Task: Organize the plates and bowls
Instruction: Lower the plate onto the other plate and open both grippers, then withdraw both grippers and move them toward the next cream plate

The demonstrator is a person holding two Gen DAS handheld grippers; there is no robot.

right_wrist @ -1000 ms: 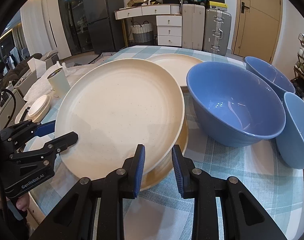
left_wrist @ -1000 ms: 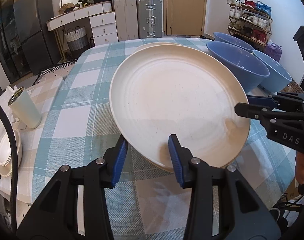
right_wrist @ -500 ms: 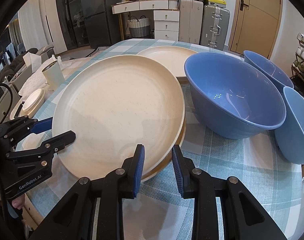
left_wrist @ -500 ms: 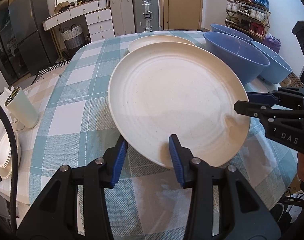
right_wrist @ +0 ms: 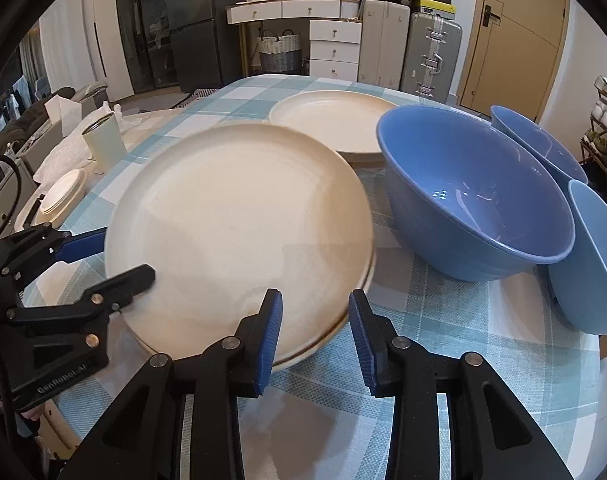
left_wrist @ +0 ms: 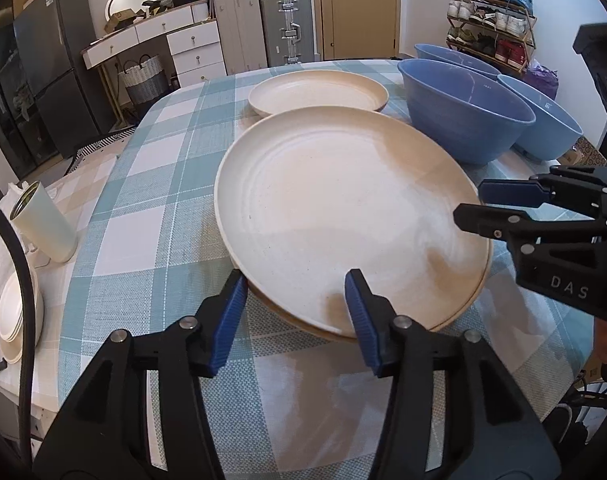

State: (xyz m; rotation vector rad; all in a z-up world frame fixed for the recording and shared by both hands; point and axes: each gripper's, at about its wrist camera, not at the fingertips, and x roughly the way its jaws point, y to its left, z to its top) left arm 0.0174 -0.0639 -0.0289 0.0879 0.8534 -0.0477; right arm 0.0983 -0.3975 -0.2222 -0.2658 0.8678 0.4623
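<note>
As the top plate [left_wrist: 343, 216] settles on the plate beneath, near the blue bowls [right_wrist: 475, 200], my left gripper [left_wrist: 295, 312] and right gripper [right_wrist: 315, 332] are both opening — rim between pads, no squeeze — I'd back out level.

Close opposing views, shared plate [left_wrist: 343, 216]

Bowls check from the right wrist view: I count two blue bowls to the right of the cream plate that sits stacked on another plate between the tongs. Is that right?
Not quite. The right wrist view shows three blue bowls, not two: a large one beside the stacked cream plate, one behind it and one at the right edge. The rest holds.
</note>
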